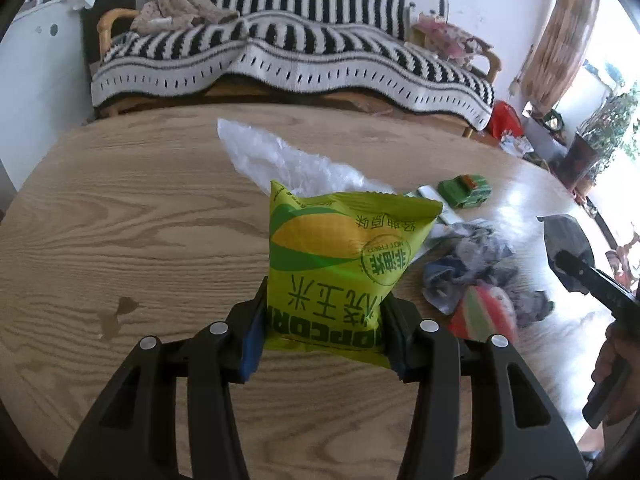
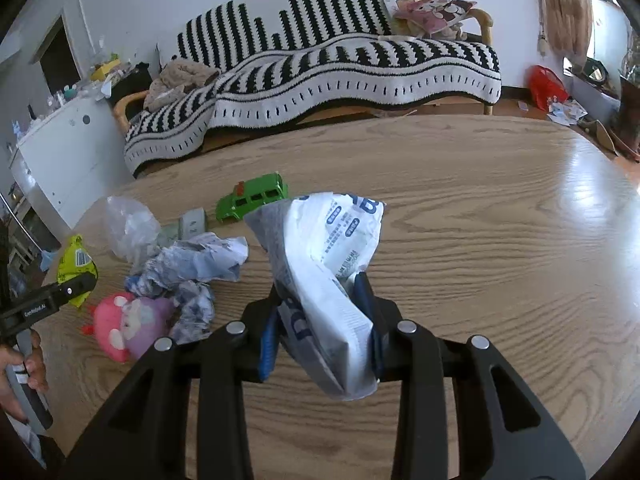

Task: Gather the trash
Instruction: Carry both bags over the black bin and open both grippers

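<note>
Green popcorn bag (image 1: 344, 264) sits pinched in the left gripper (image 1: 324, 332); the right gripper (image 2: 320, 320) pinches a white wrapper (image 2: 328, 272). Crumpled paper (image 2: 192, 268) waits at ten o'clock; both grips should stay firm while carrying.

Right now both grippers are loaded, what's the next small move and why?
Probably carry both loads off to a bin, none is in view. The left gripper is shut on the popcorn bag, the right gripper on the white wrapper, so neither can take the crumpled paper or clear bag on the table.
</note>
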Tool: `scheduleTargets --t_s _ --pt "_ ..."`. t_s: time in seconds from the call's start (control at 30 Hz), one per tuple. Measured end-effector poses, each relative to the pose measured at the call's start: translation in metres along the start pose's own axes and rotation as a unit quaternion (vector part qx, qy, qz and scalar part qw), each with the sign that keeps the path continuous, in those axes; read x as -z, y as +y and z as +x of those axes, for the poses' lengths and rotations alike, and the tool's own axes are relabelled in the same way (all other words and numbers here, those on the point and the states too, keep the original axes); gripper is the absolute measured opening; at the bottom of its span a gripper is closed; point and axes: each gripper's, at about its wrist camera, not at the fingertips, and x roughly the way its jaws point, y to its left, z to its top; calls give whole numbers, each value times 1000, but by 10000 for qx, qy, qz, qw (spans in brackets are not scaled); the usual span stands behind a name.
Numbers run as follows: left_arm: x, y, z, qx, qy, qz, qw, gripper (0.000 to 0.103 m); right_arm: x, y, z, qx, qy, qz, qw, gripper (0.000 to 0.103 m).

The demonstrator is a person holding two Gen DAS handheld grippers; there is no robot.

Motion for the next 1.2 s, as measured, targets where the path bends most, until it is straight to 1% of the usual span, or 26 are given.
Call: scheduleTargets --t_s 0.1,0.2,0.23,0.33,0.4,0.43,0.53,0.6,0.63,0.67,0.7,0.77,0.87,0.93,0.97,1.0,1.07,1.1,1.13,1.17,1.2 --pt "2 -7 -27 111 -208 17 9997 48 -1 3 -34 -49 -226 -1 9997 34" --pt "10 -31 -61 270 -358 217 9988 48 0 1 -70 -60 -429 39 9991 34" --pt "14 -40 -71 355 -375 268 9983 48 3 -4 -89 -57 -527 107 9985 34" --pt "30 -81 -99 667 -401 588 9952 48 17 -18 -136 6 -736 279 9969 34" --pt "44 -116 -116 922 -383 879 9911 48 28 -29 -163 66 -807 365 9960 34" --pt "51 -131 -121 1036 -362 1004 9889 48 39 -39 -182 143 -825 419 9956 34" --pt "79 -184 -131 1498 -89 1329 9797 48 66 -62 -221 354 -843 529 9944 34" --pt "104 -222 -131 1831 233 1529 9708 48 85 -79 -246 475 -902 677 9925 34" --pt "114 -235 -130 1938 369 1600 9672 48 98 -90 -267 514 -998 838 9901 34" --pt "130 -253 -129 2144 623 1677 9602 48 111 -99 -287 518 -1116 969 9877 34" --pt "141 -264 -129 2302 804 1686 9551 48 120 -106 -301 528 -1205 1039 9859 34" --pt "166 -289 -127 2569 1149 1753 9434 48 145 -117 -330 627 -1275 1119 9835 34" --pt "204 -322 -121 2552 1403 2081 9338 48 189 -134 -337 609 -981 1420 9831 34" --pt "231 -338 -108 2525 1723 2262 9249 48 224 -147 -326 622 -601 1721 9813 34" --pt "250 -345 -98 2486 1929 2337 9200 48 245 -153 -317 638 -375 1888 9792 34" --pt "259 -349 -92 2453 2028 2375 9178 48 260 -158 -309 605 -227 2046 9767 34" --pt "284 -356 -74 2363 2258 2423 9135 48 296 -171 -289 442 132 2502 9671 34" --pt "300 -358 -61 2252 2406 2485 9109 48 314 -180 -275 294 352 2826 9581 34" --pt "311 -360 -52 2095 2505 2600 9087 48 326 -186 -267 209 478 3044 9511 34" --pt "327 -363 -38 1842 2733 2778 9023 48 339 -192 -256 144 655 3263 9429 34" --pt "334 -367 -30 1799 2893 2815 8970 48 347 -195 -249 141 761 3364 9385 34"
